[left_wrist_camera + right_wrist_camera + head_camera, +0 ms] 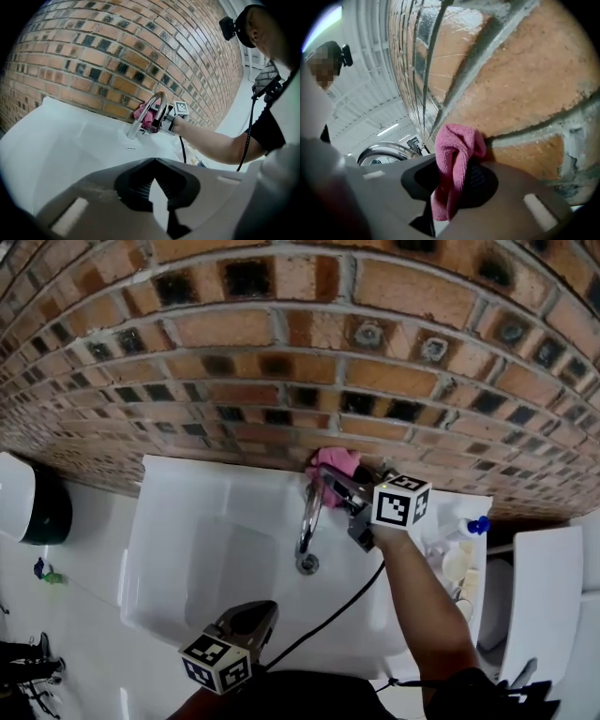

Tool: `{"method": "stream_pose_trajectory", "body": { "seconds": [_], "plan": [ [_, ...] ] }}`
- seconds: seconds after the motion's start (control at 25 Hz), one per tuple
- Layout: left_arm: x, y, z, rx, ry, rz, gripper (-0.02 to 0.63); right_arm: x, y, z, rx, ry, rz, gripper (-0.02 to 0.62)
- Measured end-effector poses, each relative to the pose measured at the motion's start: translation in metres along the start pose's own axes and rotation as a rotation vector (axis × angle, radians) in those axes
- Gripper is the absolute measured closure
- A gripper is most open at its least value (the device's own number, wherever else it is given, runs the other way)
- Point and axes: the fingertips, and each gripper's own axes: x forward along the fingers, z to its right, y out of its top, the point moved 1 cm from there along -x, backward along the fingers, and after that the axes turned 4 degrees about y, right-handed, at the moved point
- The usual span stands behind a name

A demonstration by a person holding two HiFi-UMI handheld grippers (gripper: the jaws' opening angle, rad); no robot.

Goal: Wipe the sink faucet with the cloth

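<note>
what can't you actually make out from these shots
- Whether the pink cloth touches the faucet: in the head view the right gripper covers that spot, and the right gripper view shows only a chrome curve at its left.
- The faucet's base at the wall: head view, hidden behind cloth and gripper.
- What the items on the sink's right ledge are: head view, too small, partly behind the forearm.

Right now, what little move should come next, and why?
Probably pull the right gripper away from the brick wall, dragging the pink cloth along the faucet toward its spout. The jaws pinch the cloth at the faucet's wall end, so most of the curved neck lies ahead.
</note>
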Motion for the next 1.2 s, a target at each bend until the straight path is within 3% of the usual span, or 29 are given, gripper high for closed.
{"method": "stream_pose_trajectory", "body": {
  "seconds": [0.4, 0.8, 1.2],
  "plan": [
    [-0.002, 0.004, -0.004, -0.035, -0.017, 0.044, 0.6, 0.003, 0.019, -0.016, 0.055, 0.041, -0.055, 0.512],
    [-0.023, 0.006, 0.003, -0.022, -0.037, 0.093, 0.6, 0.002, 0.048, -0.076, -0.116, 0.057, -0.095, 0.512],
    [-0.045, 0.003, 0.017, 0.015, -0.052, 0.118, 0.6, 0.002, 0.048, -0.125, -0.26, 0.052, -0.166, 0.512]
  ]
}}
